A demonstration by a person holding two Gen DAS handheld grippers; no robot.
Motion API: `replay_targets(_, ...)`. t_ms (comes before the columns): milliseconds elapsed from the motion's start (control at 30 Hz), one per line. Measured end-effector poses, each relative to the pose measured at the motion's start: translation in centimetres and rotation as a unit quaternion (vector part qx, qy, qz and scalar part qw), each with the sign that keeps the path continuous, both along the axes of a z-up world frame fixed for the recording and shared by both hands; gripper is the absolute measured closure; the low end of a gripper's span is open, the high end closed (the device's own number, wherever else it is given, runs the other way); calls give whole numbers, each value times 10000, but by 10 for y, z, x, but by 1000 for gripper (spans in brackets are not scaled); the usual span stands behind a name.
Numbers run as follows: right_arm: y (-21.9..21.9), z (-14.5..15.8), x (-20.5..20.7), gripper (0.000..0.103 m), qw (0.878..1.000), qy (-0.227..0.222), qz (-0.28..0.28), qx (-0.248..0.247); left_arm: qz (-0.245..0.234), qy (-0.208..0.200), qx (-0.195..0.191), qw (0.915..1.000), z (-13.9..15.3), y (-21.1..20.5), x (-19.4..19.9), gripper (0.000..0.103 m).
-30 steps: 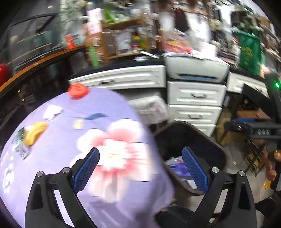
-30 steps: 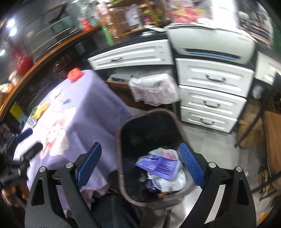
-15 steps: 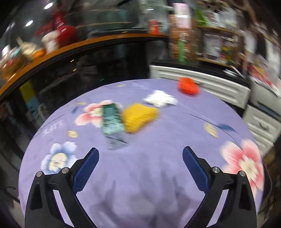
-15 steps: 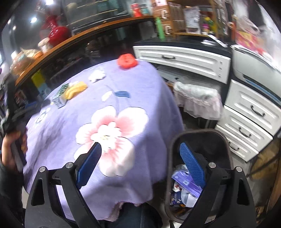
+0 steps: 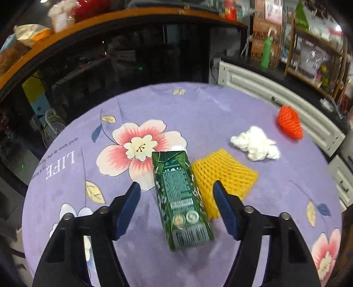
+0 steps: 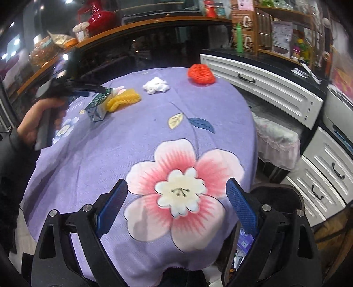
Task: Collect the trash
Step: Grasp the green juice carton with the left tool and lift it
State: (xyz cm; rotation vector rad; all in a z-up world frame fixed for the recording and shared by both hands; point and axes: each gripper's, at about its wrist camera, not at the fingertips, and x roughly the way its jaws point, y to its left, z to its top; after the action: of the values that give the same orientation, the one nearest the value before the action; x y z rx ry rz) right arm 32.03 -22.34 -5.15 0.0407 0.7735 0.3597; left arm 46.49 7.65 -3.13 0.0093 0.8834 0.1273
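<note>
A green drink carton [image 5: 181,198] lies flat on the purple flowered tablecloth [image 5: 198,110]. My left gripper [image 5: 176,187] straddles it; its jaws are closing, with a gap still showing on each side of the carton. A yellow foam net [image 5: 222,174] touches the carton's right side. Farther right lie a crumpled white tissue [image 5: 256,143] and an orange-red foam net [image 5: 289,124]. My right gripper [image 6: 176,185] hangs open and holds nothing, above the big pink flower near the table's edge. In the right wrist view a hand [image 6: 39,114] holds the left gripper over the carton [image 6: 99,106].
A dark bin [image 6: 280,198] with a purple wrapper [image 6: 245,242] inside stands on the floor right of the table. White drawer units [image 6: 264,84] and a lace-covered stool [image 6: 278,141] crowd that side. A dark counter with a wooden rim [image 5: 110,17] runs behind.
My left gripper swung from the bin across the table to the carton and its jaws narrowed. My right gripper left the bin and now hangs over the table's near edge.
</note>
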Motion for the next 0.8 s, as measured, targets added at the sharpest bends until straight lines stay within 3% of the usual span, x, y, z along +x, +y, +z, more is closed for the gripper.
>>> replay_targets(367, 35, 3, 27, 13, 9990, 67, 430, -54, 90, 709, 60, 9974, -27, 12, 34, 43)
replay_targets(500, 49, 9, 38, 13, 9982, 64, 602, -38, 81, 905, 82, 9958, -36, 14, 40, 53)
replay_targets(800, 83, 18, 76, 13, 9961, 131, 863, 106, 132, 693, -117, 9974, -34, 29, 24, 55)
